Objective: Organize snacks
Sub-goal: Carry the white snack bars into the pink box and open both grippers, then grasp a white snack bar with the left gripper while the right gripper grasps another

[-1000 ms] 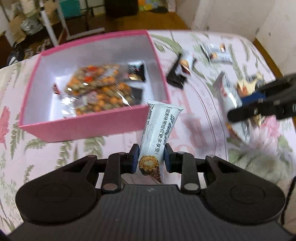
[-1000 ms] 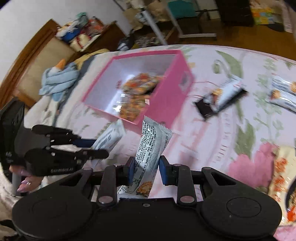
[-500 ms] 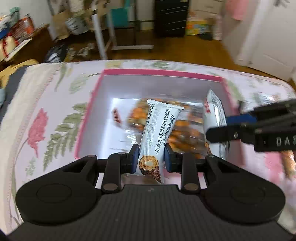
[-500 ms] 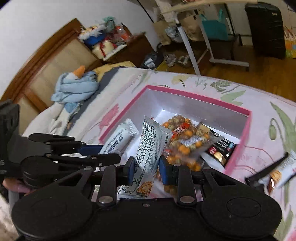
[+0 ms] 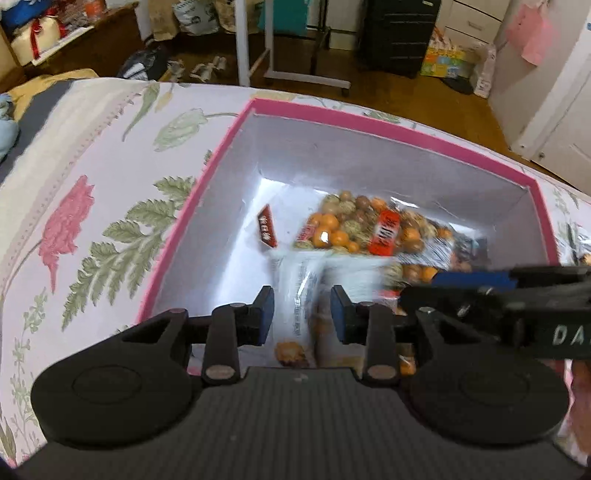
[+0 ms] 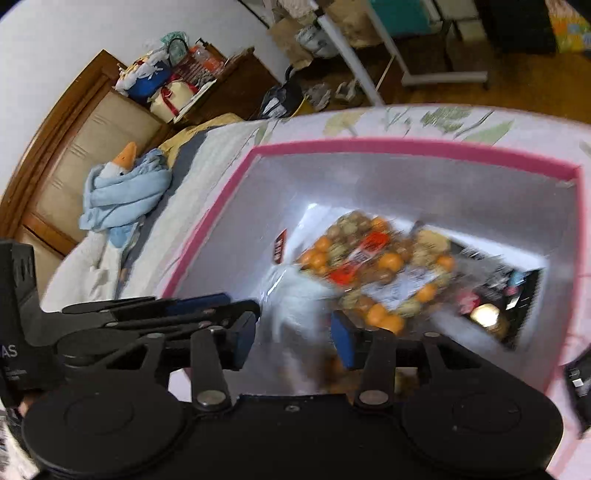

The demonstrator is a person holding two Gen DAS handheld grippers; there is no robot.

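Note:
Both grippers hang over the pink box (image 5: 221, 158) (image 6: 406, 147) on the bed. My left gripper (image 5: 302, 314) has its jaws opening, and a white snack bar (image 5: 297, 291) is blurred between them with gaps at both pads. The jaws of my right gripper (image 6: 293, 339) are opening too, and a white packet (image 6: 291, 306) slips free between the pads. The two grippers are side by side: the right gripper (image 5: 421, 288) shows at the right, the left gripper (image 6: 240, 303) at the left. Bags of mixed nuts (image 5: 354, 229) (image 6: 369, 258) lie on the box floor.
A small red-brown packet (image 5: 266, 230) and a dark packet (image 6: 509, 295) also lie in the box. The floral bedspread (image 5: 92, 184) surrounds it. A plush goose in a blue cloth (image 6: 122, 192) lies by the headboard. Beyond the bed's edge are a white stand (image 5: 243, 40) and a black suitcase (image 5: 399, 33).
Both grippers moved from beside the box to over its inside and lower. Their jaws, shut on the white bar and the white packet before, have parted, and both snacks are dropping.

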